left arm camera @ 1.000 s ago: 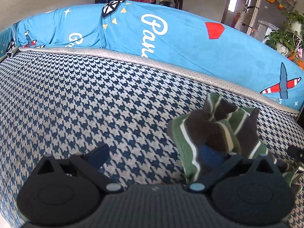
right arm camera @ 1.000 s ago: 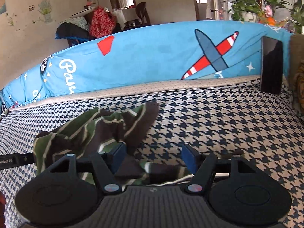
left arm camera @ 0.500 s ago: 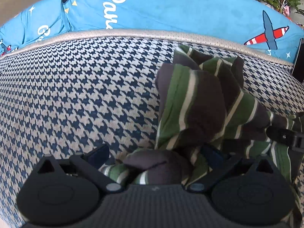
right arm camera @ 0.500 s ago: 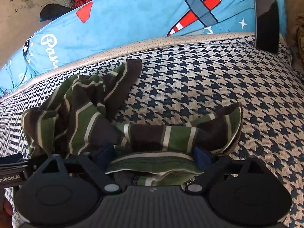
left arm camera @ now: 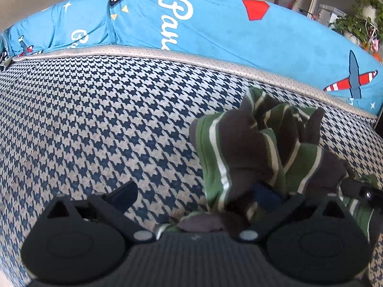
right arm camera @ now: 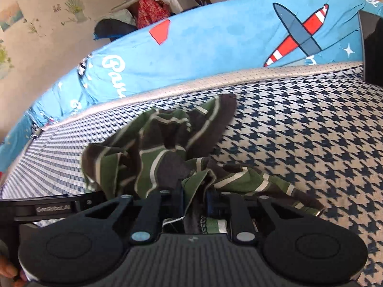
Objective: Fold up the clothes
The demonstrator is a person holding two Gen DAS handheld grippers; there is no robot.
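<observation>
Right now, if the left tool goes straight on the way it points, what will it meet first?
Probably the checked sofa seat: the left tool is open and aims down at bare cover. The striped garment lies over its right finger, though depth is unclear.

Your left claw (left arm camera: 194,196) stands wide open over the houndstooth sofa seat (left arm camera: 95,119); its left finger lies above bare upholstery, while its right finger is partly buried in the crumpled green, brown and white striped garment (left arm camera: 258,148); a fold of that cloth lies between the fingers, near the claw's base; the heap sits to the right on the seat; behind it runs the blue backrest cover (left arm camera: 215,28), printed with white script and a red-striped aeroplane; potted plants (left arm camera: 359,21) show at top right.
</observation>
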